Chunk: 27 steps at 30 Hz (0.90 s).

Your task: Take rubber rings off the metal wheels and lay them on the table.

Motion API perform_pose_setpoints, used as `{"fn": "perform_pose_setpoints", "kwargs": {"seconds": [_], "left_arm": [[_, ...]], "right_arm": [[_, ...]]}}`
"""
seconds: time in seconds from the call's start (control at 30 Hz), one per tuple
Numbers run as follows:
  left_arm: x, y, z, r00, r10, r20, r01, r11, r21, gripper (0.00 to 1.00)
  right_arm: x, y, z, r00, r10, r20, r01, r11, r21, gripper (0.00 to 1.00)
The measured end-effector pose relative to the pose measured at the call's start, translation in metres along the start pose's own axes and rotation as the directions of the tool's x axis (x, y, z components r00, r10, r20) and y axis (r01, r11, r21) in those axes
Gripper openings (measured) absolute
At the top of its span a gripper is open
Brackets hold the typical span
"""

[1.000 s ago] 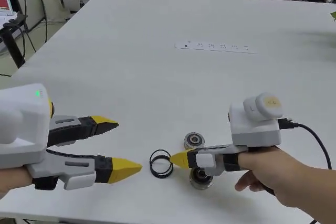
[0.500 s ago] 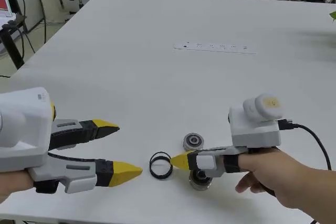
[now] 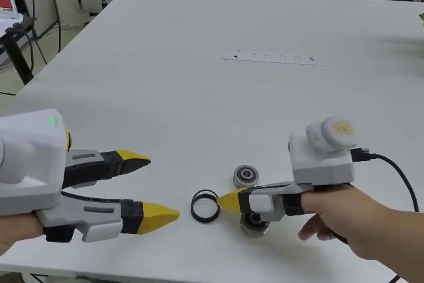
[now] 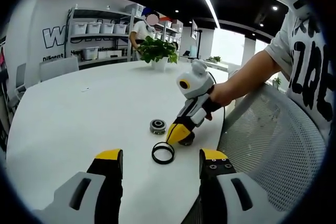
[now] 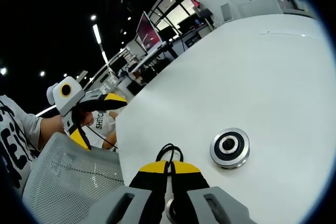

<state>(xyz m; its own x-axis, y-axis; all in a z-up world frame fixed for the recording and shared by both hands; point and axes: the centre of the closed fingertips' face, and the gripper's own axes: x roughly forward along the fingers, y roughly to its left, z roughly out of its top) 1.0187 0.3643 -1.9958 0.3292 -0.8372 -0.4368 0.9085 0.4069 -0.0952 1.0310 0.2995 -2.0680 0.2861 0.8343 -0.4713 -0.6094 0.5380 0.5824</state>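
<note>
Barely shifted over the last second — still leaves the rubber ring (image 3: pixel 204 207) flat on the worktop (image 3: pixel 199 97), against pressed-together fingers of the right gripper (image 3: pixel 225 201). Looks laid down — next, the metal wheel (image 3: pixel 246 175). Keeps the left gripper (image 3: pixel 156 187) fingers wide.

Large letter "W" on far wall (image 4: pixel 52 38), smaller "Diligent" beneath, cut-off black letters on white shirt (image 4: pixel 310 66), unreadable
</note>
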Motion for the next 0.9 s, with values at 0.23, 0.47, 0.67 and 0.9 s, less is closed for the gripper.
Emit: {"fn": "perform_pose_setpoints", "kwargs": {"seconds": [0.23, 0.47, 0.67, 0.9], "left_arm": [[0.0009, -0.0002, -0.0008, 1.0000, -0.002, -0.004, 0.002, 1.000, 0.000, 0.56], [0.0019, 0.0000, -0.0006, 1.0000, -0.006, -0.005, 0.006, 1.000, -0.003, 0.56], [0.0025, -0.0003, -0.0017, 0.9999, -0.009, -0.009, 0.009, 1.000, -0.004, 0.56], [0.0039, -0.0012, -0.0021, 0.9998, -0.015, -0.012, 0.015, 1.000, -0.005, 0.56]], "right_arm": [[0.0022, 0.0008, -0.0018, 0.9998, -0.008, -0.017, 0.007, 0.999, -0.042, 0.02], [0.0028, -0.0003, -0.0034, 0.9991, -0.025, -0.034, 0.022, 0.995, -0.099, 0.06], [0.0033, -0.0012, -0.0049, 0.9983, -0.038, -0.045, 0.031, 0.989, -0.143, 0.09], [0.0055, 0.0024, -0.0081, 0.9968, -0.045, -0.067, 0.030, 0.977, -0.212, 0.16]]}}
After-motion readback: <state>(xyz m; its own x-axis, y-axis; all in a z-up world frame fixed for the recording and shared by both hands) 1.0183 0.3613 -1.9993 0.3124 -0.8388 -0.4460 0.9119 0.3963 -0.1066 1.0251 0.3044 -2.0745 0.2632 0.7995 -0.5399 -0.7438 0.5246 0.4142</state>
